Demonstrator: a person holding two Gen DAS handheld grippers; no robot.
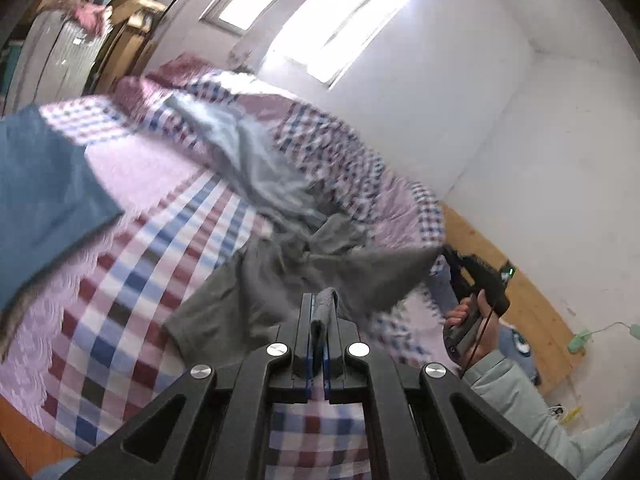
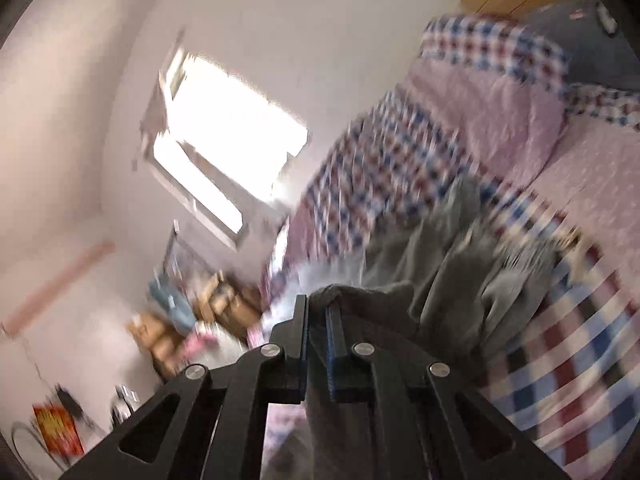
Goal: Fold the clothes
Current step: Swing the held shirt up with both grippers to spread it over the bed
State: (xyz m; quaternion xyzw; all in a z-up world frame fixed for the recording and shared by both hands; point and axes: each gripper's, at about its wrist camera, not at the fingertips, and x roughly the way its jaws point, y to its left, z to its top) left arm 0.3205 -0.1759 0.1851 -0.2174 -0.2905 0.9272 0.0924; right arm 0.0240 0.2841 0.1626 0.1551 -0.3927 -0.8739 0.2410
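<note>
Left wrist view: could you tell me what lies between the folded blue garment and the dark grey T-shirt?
Only bare checked pink bedspread separates blue garment from grey T-shirt.

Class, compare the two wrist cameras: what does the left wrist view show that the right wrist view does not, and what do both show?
Only the left wrist view: the blue folded cloth on the bed and the person's hand holding the right gripper.

Only the right wrist view: the red and yellow poster low on the wall.

Both: the dark grey garment, clamped by each gripper, the left gripper, the checked bedspread and the bright window.
</note>
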